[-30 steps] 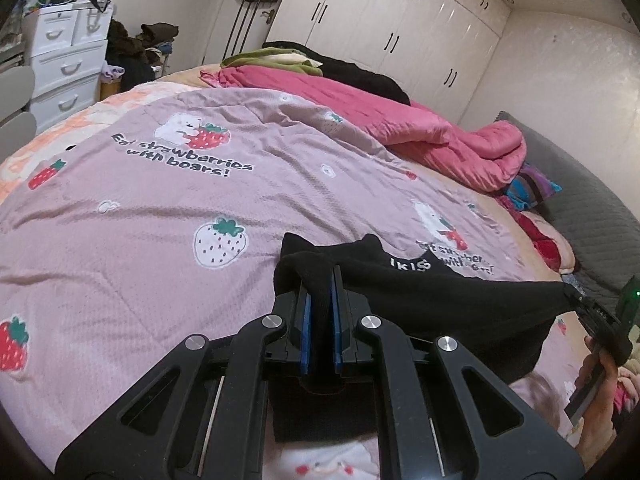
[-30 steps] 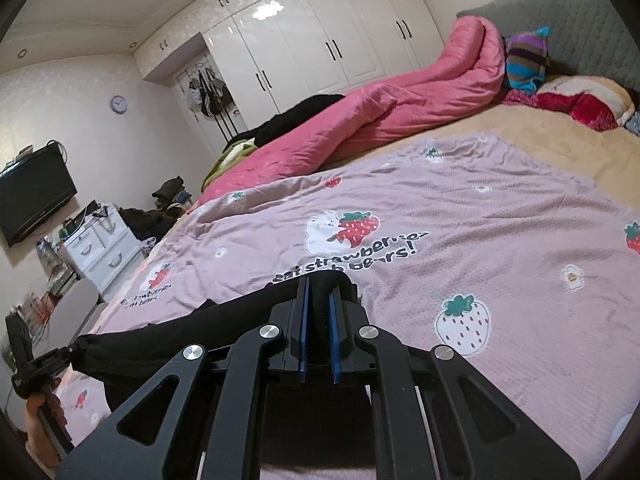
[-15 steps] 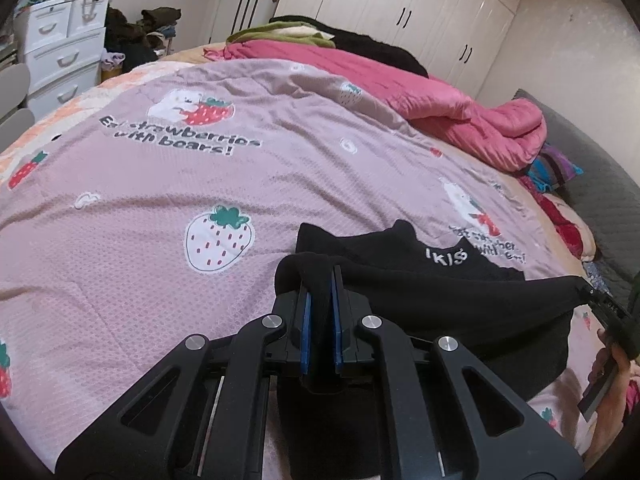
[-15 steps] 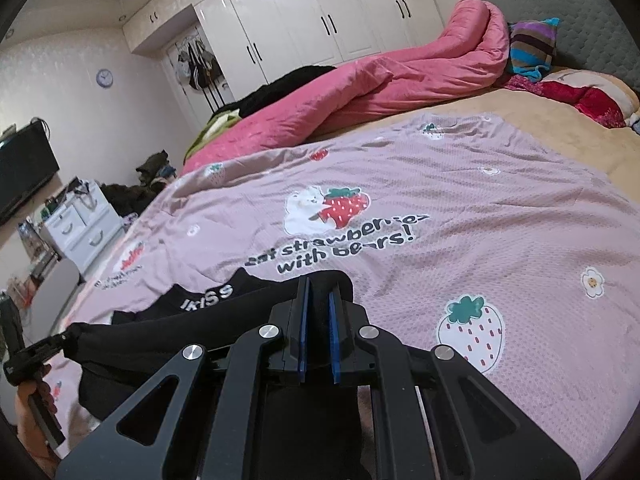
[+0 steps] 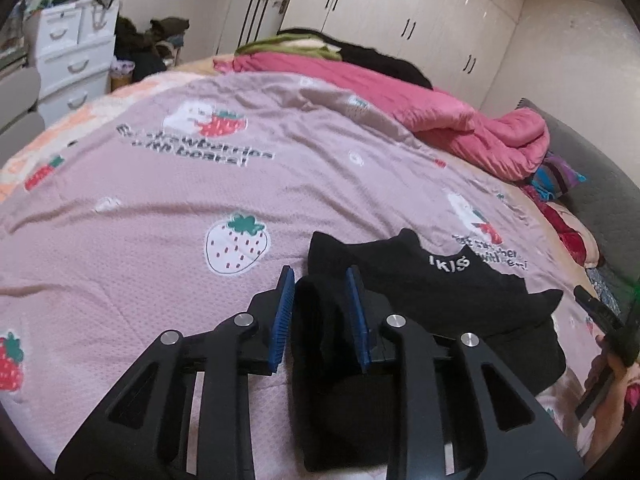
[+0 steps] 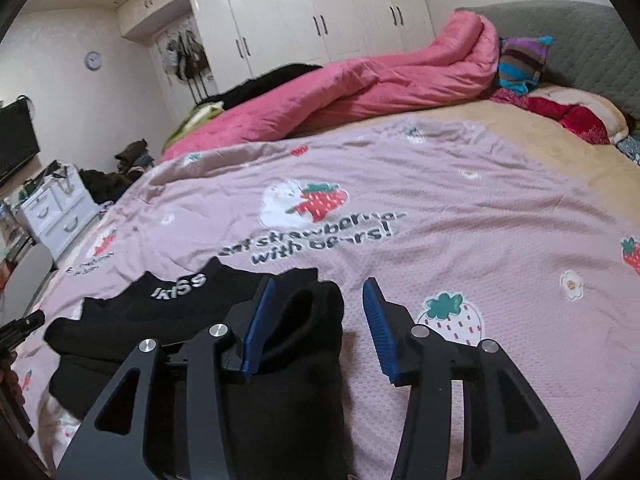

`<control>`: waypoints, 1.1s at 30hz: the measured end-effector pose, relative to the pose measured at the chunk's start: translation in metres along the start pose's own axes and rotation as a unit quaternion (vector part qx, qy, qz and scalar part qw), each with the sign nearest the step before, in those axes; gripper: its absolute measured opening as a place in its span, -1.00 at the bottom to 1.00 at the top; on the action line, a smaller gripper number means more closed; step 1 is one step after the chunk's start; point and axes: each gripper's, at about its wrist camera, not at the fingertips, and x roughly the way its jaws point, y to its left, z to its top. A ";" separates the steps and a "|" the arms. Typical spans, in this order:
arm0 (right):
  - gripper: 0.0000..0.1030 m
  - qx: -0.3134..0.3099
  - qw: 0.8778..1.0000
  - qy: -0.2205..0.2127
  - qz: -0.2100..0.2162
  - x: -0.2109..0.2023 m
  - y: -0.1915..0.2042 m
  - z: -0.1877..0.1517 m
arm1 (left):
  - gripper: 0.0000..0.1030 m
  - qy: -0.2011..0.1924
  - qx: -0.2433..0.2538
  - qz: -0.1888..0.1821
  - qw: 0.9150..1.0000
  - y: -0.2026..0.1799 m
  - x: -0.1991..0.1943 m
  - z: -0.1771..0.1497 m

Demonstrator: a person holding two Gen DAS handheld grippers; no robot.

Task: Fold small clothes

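Both grippers have their jaws spread, each with a rolled edge of the black garment [image 5: 440, 296] lying loose between the blue pads, so the step in hand looks like the release at the end of 1 fold. The left gripper [image 5: 322, 312] straddles the garment's left fold edge; the right gripper [image 6: 316, 328] has the right fold edge against its left pad, its right pad over bare blanket [image 6: 460, 208]. The garment lies flat near the blanket's near edge, the folded layer stopping short of the white lettering. The next move probably calls for backing both grippers off without dragging the cloth, then regripping for a 2nd fold across. The left view shows the whole folded width and the other gripper at the far right; the right view shows the clock [image 6: 93, 60], the TV [image 6: 16, 144] and the headboard [image 6: 580, 48], which the left view mostly lacks.
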 end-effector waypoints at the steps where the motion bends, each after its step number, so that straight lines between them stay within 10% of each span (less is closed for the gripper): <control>1: -0.27 -0.008 1.000 -0.003 0.012 -0.006 0.002 0.000 | -0.64 -0.002 0.002 -0.011 1.000 -0.002 -0.004 -0.001; 4: -0.63 -0.033 0.998 0.005 0.049 -0.014 0.011 -0.006 | -0.64 0.002 0.026 -0.033 0.999 -0.017 -0.009 -0.007; 13: -0.64 -0.123 0.986 0.094 0.057 0.000 0.055 -0.047 | -0.77 0.095 0.080 -0.084 0.989 -0.057 0.013 -0.047; 33: -0.64 -0.069 0.989 0.130 0.025 0.074 0.044 -0.043 | -0.77 0.100 0.106 -0.011 0.989 -0.045 0.059 -0.039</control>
